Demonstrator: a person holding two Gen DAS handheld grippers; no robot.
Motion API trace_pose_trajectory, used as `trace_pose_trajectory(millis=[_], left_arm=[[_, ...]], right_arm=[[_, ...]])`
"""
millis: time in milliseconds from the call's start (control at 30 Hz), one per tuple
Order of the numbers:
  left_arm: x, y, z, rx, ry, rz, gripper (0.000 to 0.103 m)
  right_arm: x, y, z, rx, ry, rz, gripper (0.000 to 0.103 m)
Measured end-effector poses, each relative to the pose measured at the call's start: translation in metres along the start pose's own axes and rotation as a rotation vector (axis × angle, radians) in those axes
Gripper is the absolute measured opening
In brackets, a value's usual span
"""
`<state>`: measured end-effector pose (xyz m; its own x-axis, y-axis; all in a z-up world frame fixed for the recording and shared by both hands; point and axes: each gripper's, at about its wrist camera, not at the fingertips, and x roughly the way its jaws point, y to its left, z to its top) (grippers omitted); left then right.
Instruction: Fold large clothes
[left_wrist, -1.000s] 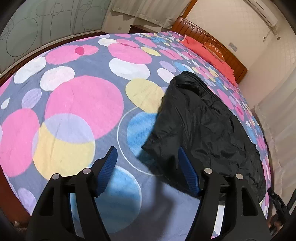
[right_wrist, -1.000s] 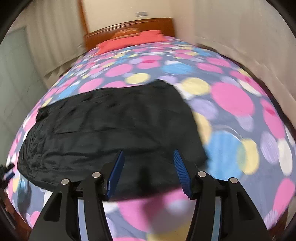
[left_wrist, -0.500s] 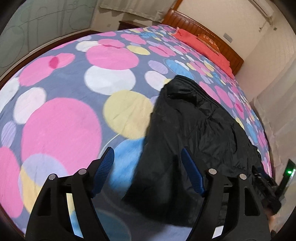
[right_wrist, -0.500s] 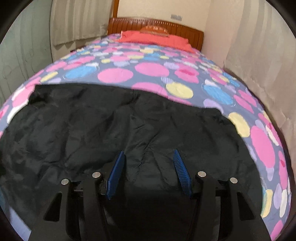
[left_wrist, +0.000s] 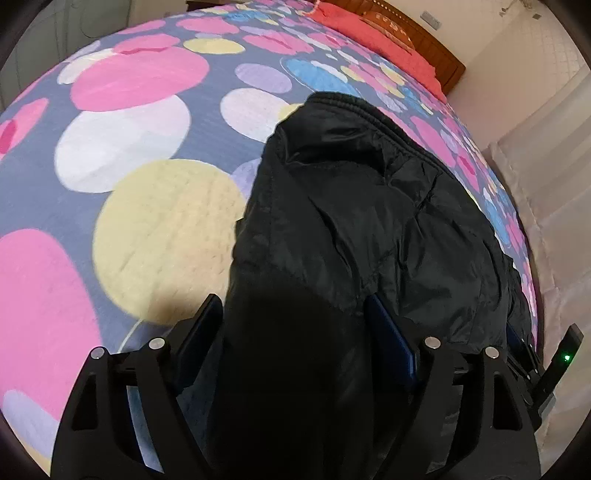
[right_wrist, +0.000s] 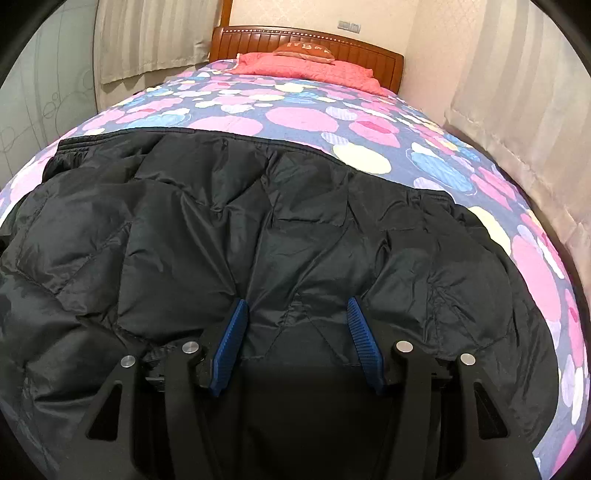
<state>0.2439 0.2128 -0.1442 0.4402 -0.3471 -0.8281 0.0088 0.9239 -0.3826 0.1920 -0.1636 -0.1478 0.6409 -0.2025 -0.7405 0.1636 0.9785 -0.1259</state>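
Black puffy jacket (right_wrist: 280, 229) lies spread across a spotted bedspread (left_wrist: 155, 206). Left gripper (left_wrist: 295, 325) has just been opening; its jaws straddle one end of the jacket, pads apparently not pressing. Right gripper (right_wrist: 295, 325) is released, jaws apart over the jacket's near edge. Risk: slick, thick fabric may slip from a shallow pinch, or only the top layer gets lifted, skewing the fold.
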Motion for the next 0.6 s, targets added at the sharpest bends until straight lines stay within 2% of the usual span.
trace_pose_trajectory(millis=[167, 333, 500, 600], left_arm=[[0.013, -0.002, 0.012, 0.009, 0.046, -0.049, 0.086], [0.023, -0.001, 0.014, 0.071, 0.103, -0.106, 0.089], [0.020, -0.007, 0.004, 0.092, 0.096, -0.120, 0.066], [0.020, -0.010, 0.003, 0.100, 0.092, -0.123, 0.064]], right_arm=[[0.001, 0.000, 0.000, 0.007, -0.002, 0.006, 0.056], [0.002, -0.001, 0.000, 0.009, -0.003, 0.008, 0.056], [0.001, -0.003, 0.000, 0.009, -0.008, 0.006, 0.056], [0.001, -0.002, 0.000, 0.010, -0.009, 0.007, 0.056]])
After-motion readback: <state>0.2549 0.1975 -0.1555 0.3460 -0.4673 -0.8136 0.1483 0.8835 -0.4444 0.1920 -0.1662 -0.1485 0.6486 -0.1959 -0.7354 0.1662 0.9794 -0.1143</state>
